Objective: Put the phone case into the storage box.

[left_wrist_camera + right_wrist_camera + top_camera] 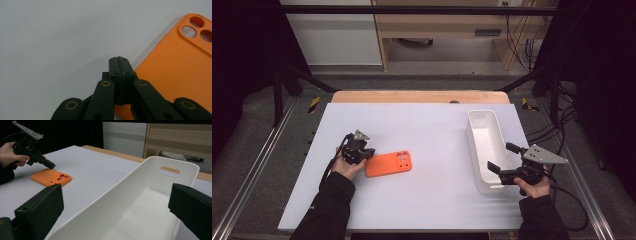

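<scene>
Left gripper (366, 153) pressed together, tip at orange phone case (388, 163) edge on worktop (427, 130). Right gripper (503, 162) wide apart, straddling white bin (484, 148) end. Likely next: spread left one, pinch case.

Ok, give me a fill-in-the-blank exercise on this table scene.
1. The phone case is coloured ____.
2. The left gripper has its jaws ____.
3. The right gripper has its jaws open at the near end of the white ____.
4. The bin holds ____.

Missing words: orange; shut; bin; nothing

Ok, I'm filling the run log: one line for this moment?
left gripper shut, beside orange phone case | right gripper open, astride white bin near end | bin empty
</scene>
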`<state>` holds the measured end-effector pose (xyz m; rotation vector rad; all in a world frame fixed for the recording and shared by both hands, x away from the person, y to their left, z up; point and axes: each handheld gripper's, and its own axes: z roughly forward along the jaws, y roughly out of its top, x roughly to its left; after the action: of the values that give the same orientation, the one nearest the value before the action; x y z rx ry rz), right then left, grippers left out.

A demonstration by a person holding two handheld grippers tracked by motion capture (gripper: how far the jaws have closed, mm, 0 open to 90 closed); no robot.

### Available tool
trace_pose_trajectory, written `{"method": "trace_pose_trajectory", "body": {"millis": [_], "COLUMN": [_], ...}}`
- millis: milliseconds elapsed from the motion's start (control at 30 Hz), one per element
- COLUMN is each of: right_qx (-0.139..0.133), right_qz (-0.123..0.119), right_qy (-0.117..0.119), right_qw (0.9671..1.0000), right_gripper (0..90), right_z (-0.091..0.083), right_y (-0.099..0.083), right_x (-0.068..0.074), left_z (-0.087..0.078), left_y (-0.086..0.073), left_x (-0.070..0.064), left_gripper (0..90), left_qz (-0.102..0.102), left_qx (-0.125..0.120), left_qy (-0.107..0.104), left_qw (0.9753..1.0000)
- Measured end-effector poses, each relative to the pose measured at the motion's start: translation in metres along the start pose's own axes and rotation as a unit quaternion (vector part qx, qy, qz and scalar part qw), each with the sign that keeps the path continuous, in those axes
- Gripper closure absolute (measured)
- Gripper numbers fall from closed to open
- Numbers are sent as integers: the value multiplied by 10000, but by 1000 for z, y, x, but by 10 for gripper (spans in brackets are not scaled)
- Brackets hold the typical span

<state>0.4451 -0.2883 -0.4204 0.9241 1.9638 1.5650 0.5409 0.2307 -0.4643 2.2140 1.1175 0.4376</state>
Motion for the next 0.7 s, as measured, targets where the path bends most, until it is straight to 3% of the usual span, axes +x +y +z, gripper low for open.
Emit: {"method": "trace_pose_trajectory", "body": {"millis": [700], "right_qx": [-23], "right_qz": [8], "right_qy": [27], "right_qw": [10000], "right_gripper": [5], "right_z": [-1], "right_y": [1], "right_x": [0], "left_z": [-15], "left_y": [-16], "left_x": [-17], "left_gripper": [900], "left_qz": [106], "left_qx": [24], "left_qy": [-192], "left_qw": [9998]}}
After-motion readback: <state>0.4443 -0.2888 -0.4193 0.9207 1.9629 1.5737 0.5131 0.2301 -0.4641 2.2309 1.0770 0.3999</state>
